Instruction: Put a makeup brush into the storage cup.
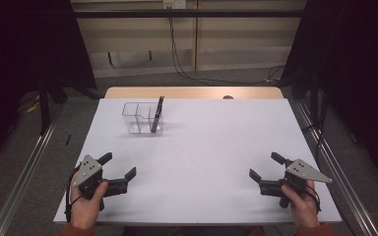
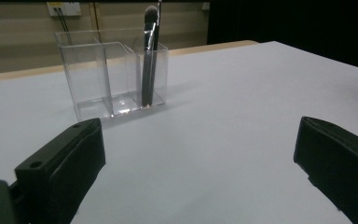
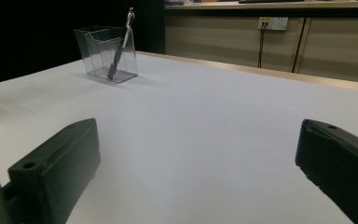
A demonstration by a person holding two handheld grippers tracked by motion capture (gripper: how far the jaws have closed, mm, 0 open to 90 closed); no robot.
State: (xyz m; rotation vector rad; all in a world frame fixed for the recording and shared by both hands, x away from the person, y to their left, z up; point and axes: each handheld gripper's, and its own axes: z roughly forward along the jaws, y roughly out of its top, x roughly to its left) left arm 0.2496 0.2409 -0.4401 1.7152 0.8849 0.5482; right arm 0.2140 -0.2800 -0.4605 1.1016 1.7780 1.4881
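While both grippers, left (image 1: 120,166) and right (image 1: 266,166), gape wide and empty, the brush (image 1: 157,114) stands in the organizer (image 1: 137,118) well beyond them.

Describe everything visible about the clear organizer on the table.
The clear organizer is a small box of see-through plastic, acrylic by the look of it, open at the top and split by thin inner walls into compartments. It stands upright on the white table, toward the far left, well away from both grippers. One dark makeup brush stands in its right-hand compartment as the high view shows it, leaning against the rim with its upper end sticking out above. The other compartments look empty. Nothing else touches it.
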